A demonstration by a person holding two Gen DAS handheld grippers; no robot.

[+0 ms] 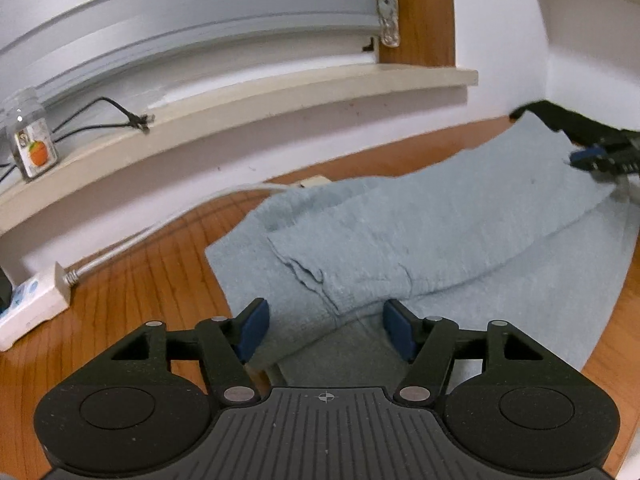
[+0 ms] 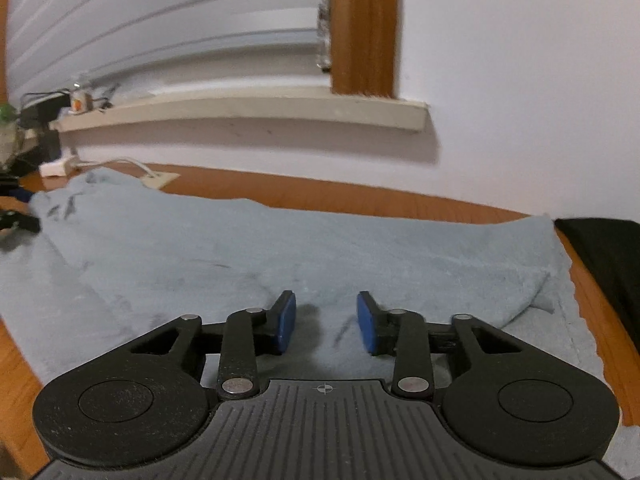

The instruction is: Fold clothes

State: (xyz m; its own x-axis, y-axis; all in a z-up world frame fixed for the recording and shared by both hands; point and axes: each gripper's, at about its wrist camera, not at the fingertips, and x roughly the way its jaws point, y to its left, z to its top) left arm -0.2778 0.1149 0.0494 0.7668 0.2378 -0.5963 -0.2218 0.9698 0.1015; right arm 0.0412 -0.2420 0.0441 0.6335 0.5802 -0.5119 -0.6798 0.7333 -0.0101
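Observation:
A light blue knit sweater (image 1: 460,220) lies flat on the wooden table (image 1: 140,280), with one sleeve folded across its body. The sleeve's cuff (image 1: 320,280) ends just ahead of my left gripper (image 1: 326,330), which is open; the pads stand either side of the cuff's edge without pressing it. At the sweater's far end in this view is my right gripper (image 1: 600,156). In the right wrist view the sweater (image 2: 280,248) spreads below my right gripper (image 2: 328,322), whose jaws stand apart with only flat fabric beneath them. My left gripper (image 2: 16,220) shows at the left edge.
A white power strip (image 1: 32,304) with its cable lies on the table at the left. The window sill (image 1: 240,100) behind carries a jar (image 1: 32,136) and a black cable (image 1: 120,116). A black cloth (image 2: 604,256) lies right of the sweater.

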